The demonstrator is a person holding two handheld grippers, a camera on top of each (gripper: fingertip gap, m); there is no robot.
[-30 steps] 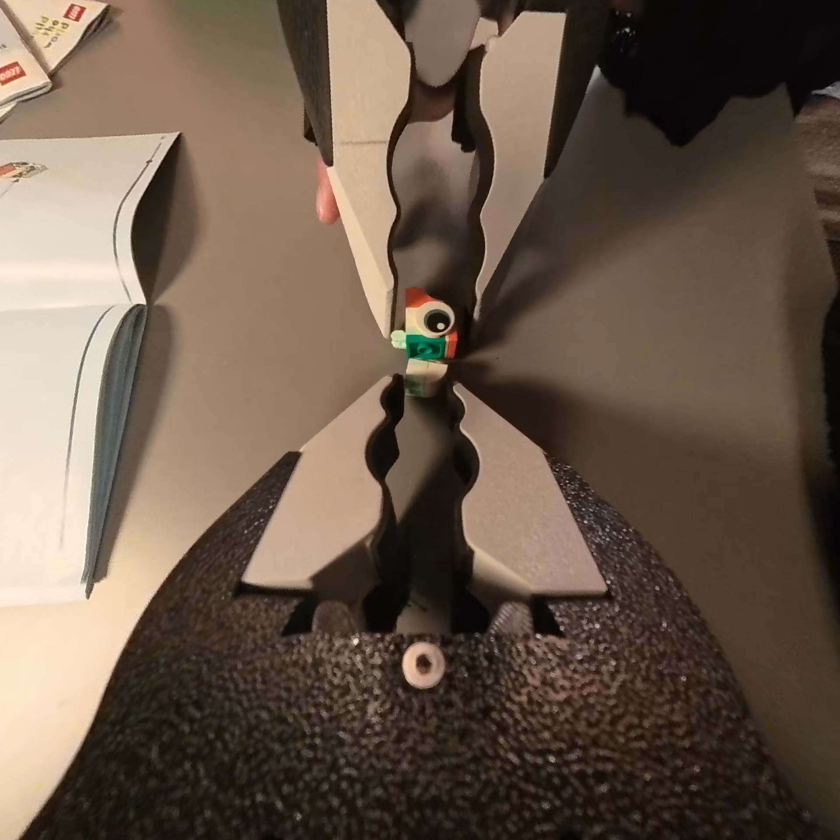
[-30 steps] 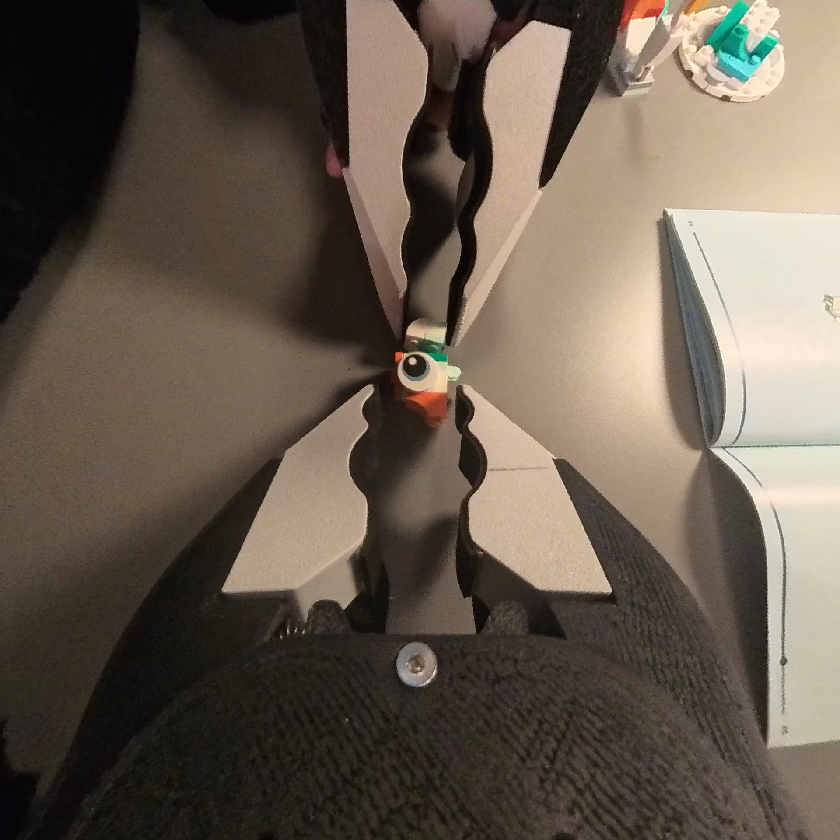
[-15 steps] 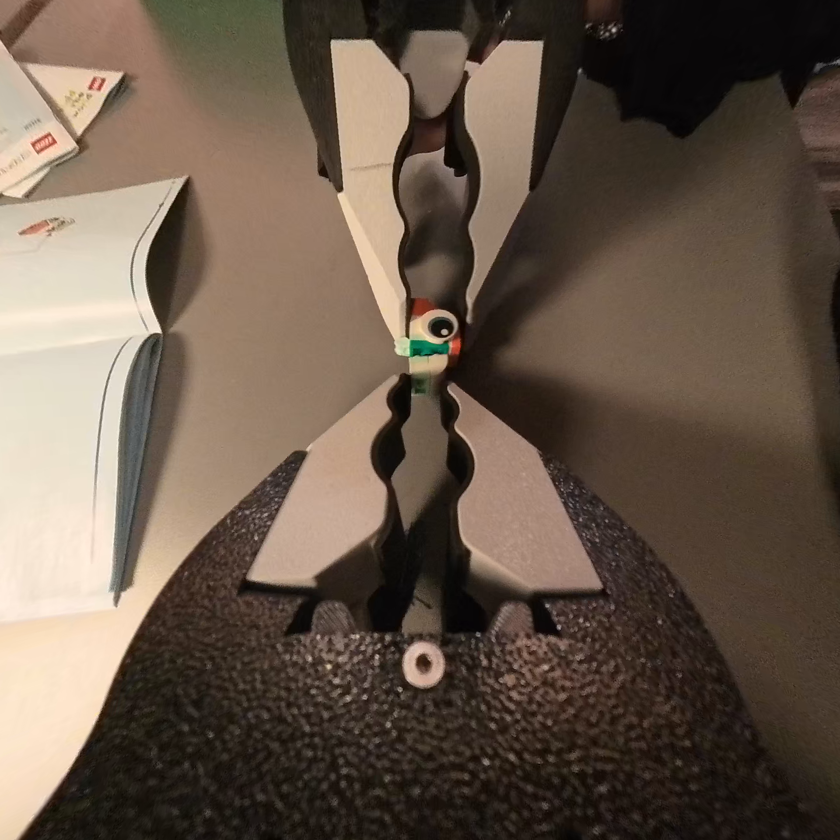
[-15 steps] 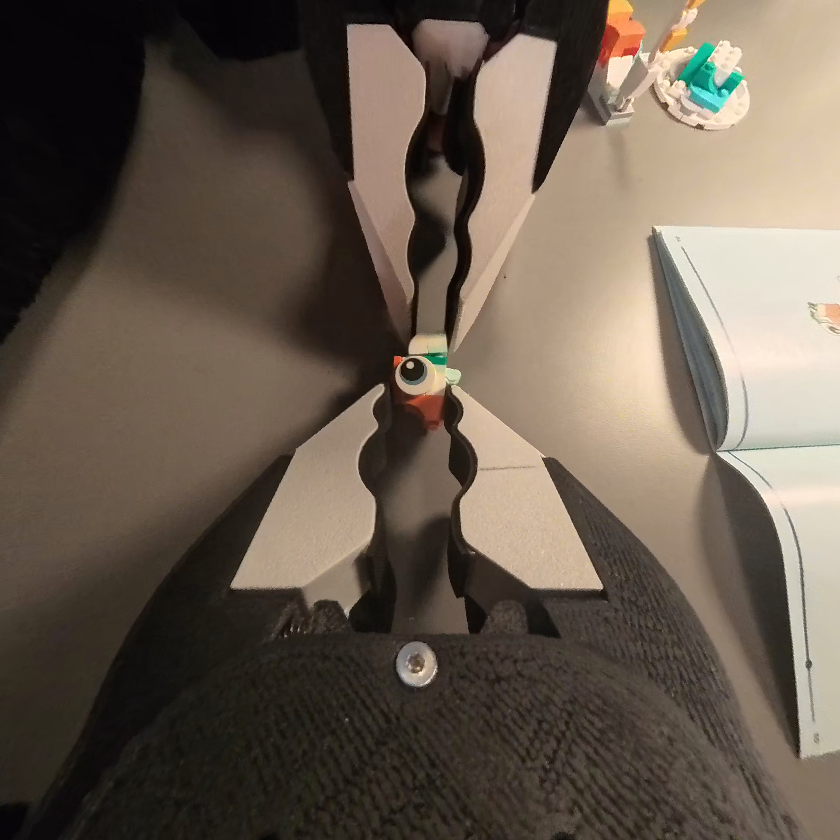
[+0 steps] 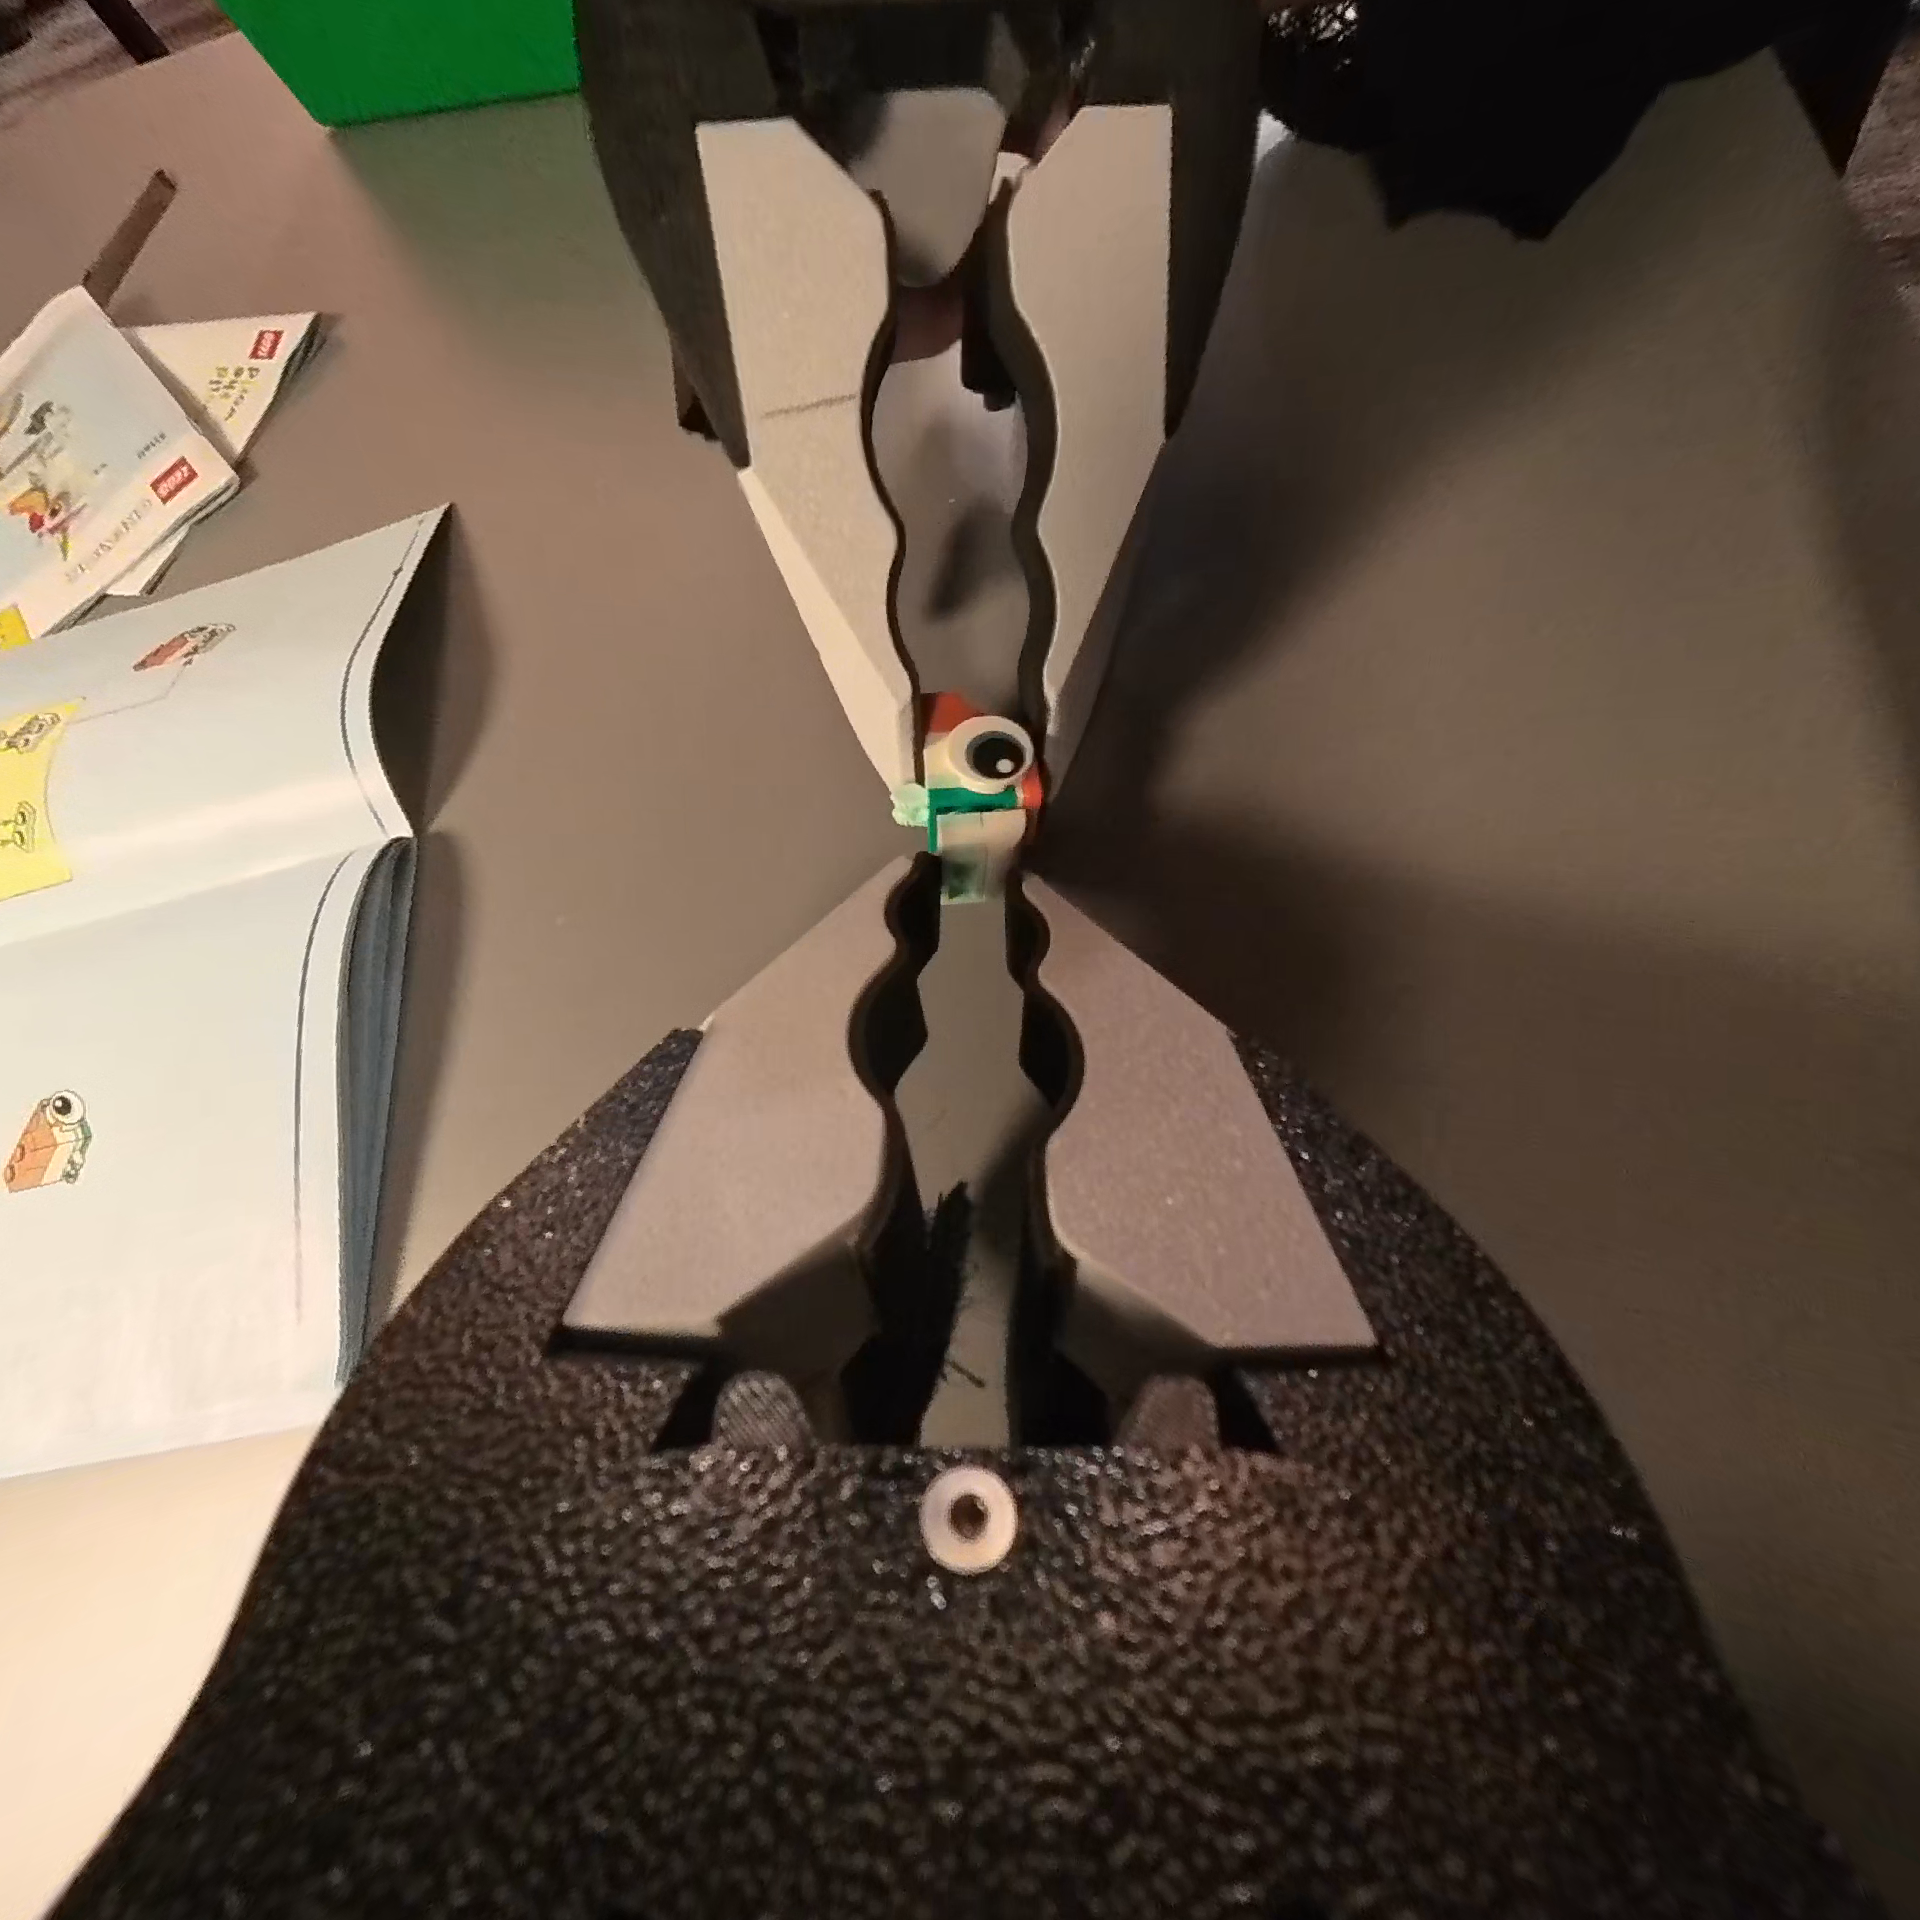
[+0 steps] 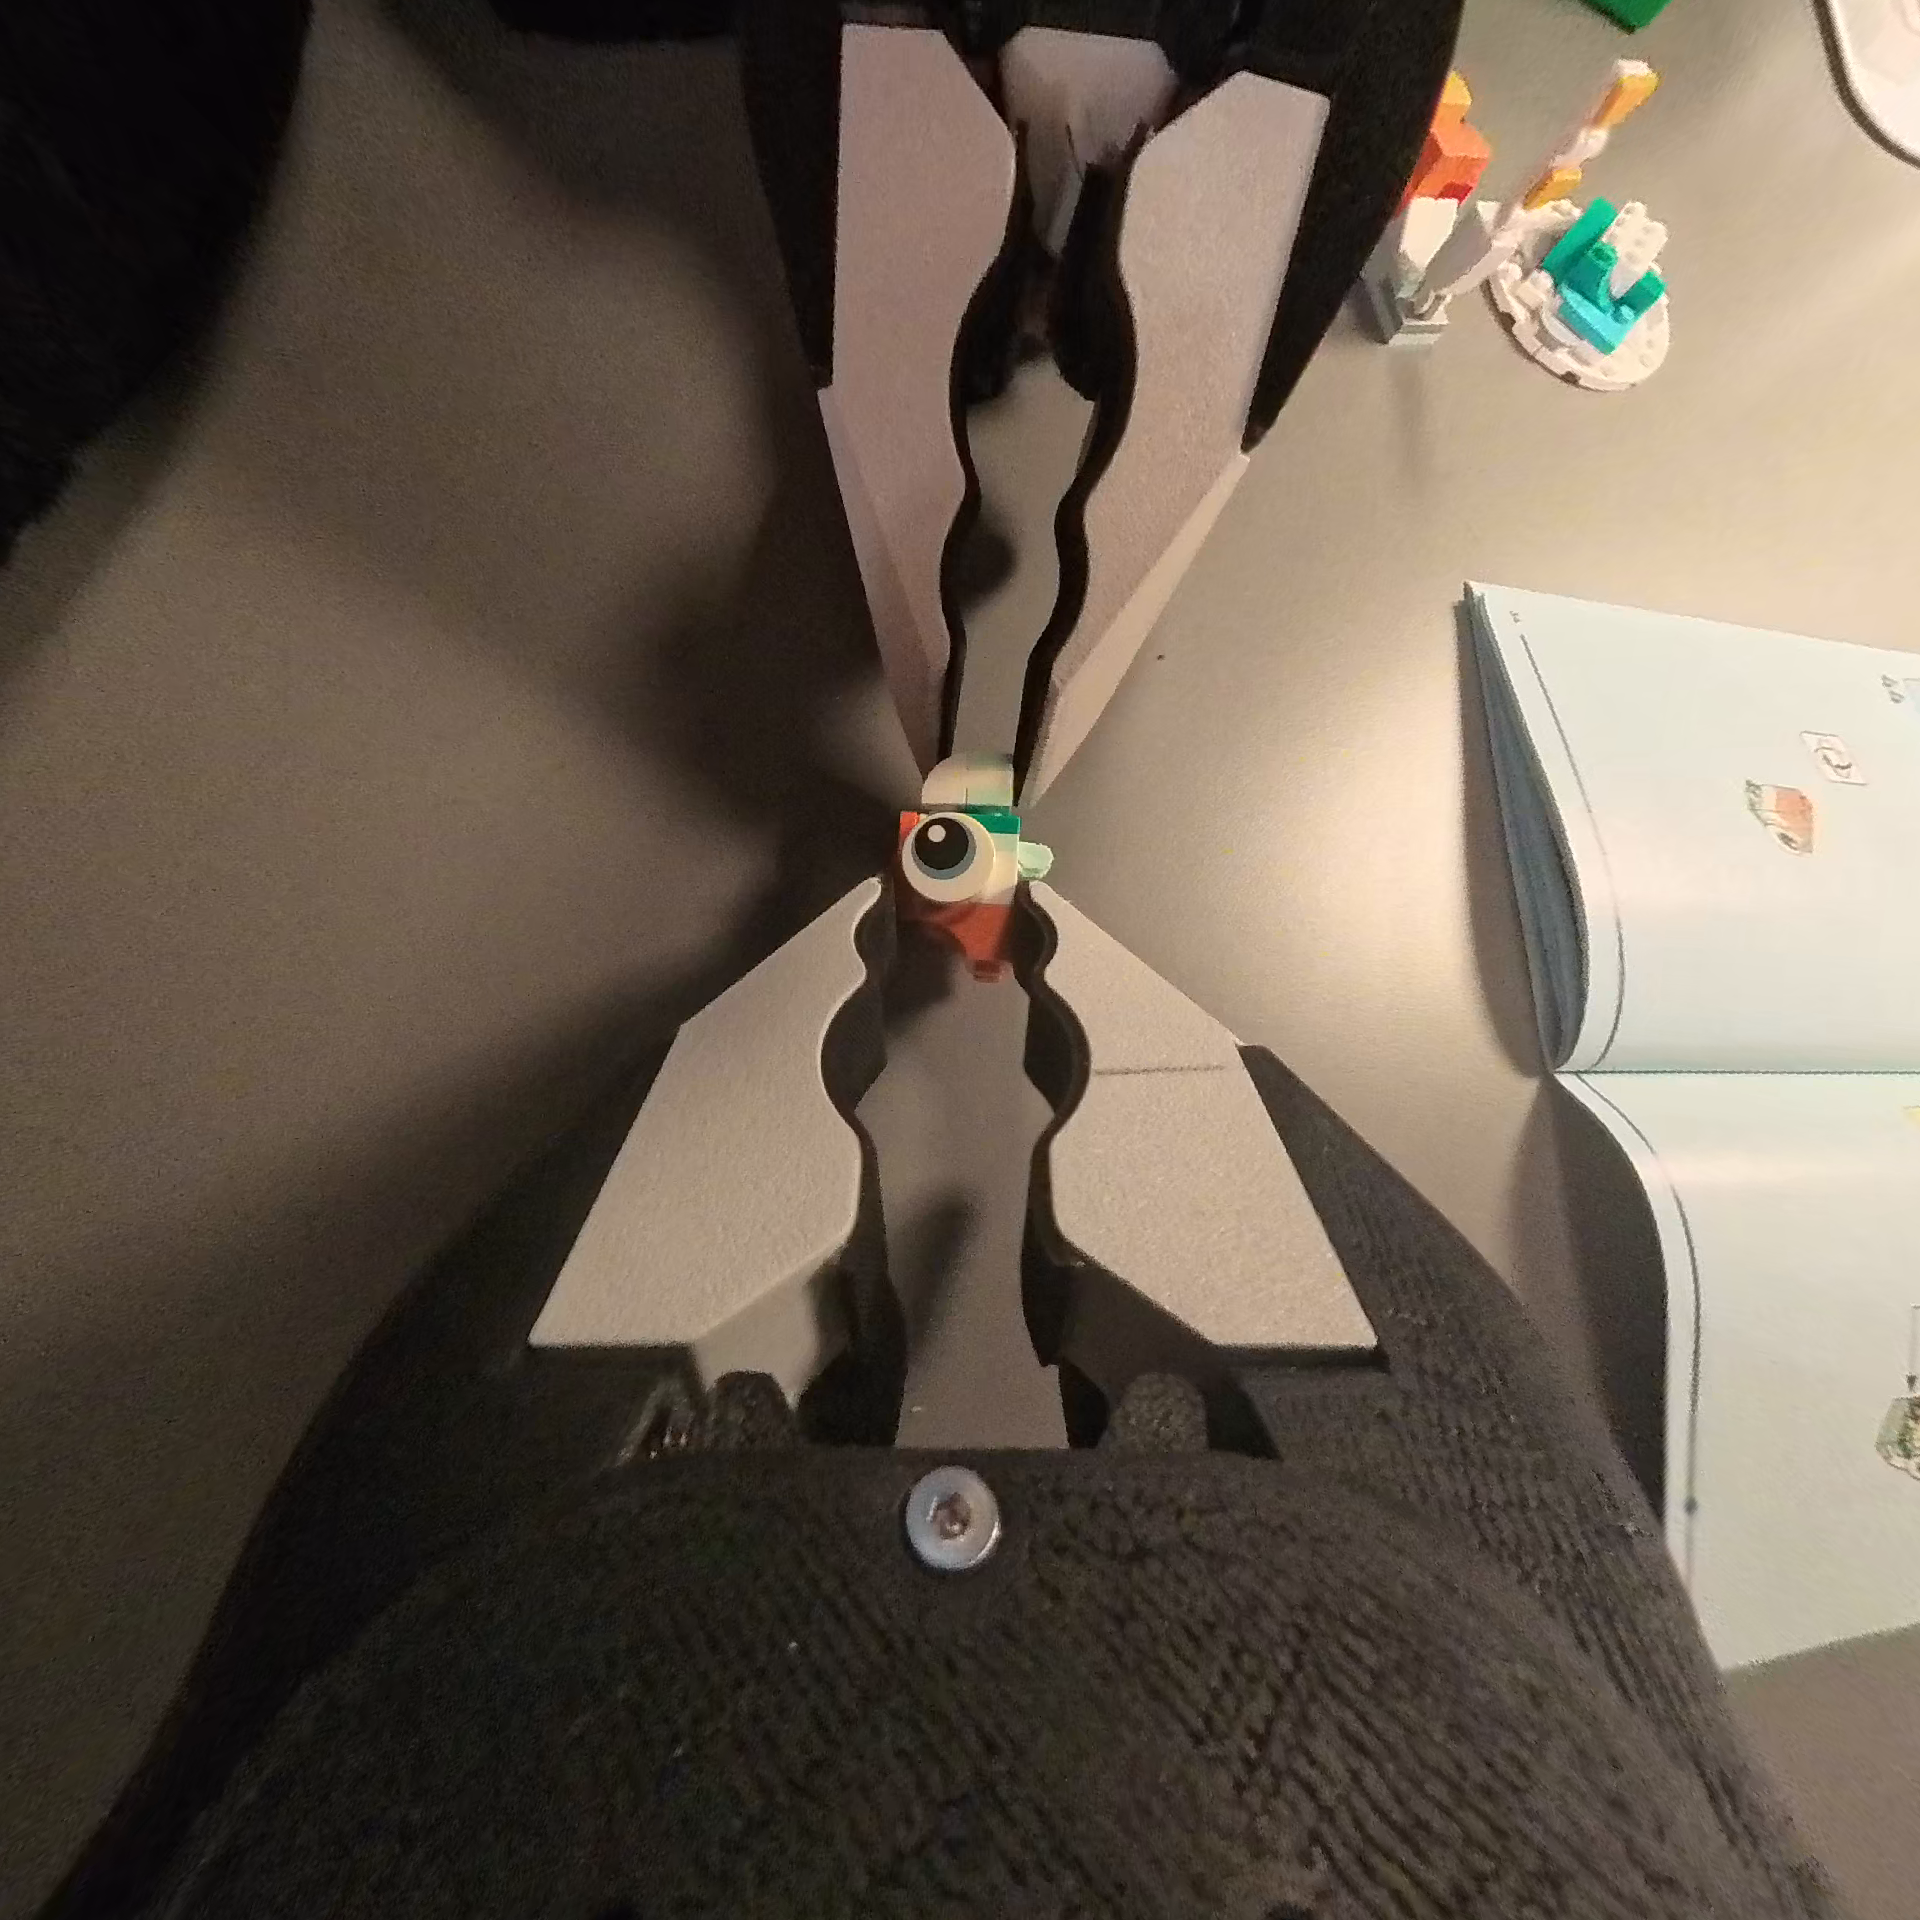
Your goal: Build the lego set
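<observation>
Two grippers, left gripper (image 5: 961, 883) and right gripper (image 6: 956, 935), pinch one lego figure (image 6: 961, 862).

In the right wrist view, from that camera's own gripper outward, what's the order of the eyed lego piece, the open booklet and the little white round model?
1. Eyed lego piece, between the right gripper fingers.
2. Open booklet, on the right.
3. White round model, far upper right.

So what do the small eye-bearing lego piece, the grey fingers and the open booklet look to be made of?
The lego piece looks like hard moulded plastic, smooth with a slight gloss on the eye.

The fingers of the right tool are matt grey with a fine grain; probably printed plastic, though that is a guess.

The booklet is paper: thin stacked leaves curl at the spine.
</observation>
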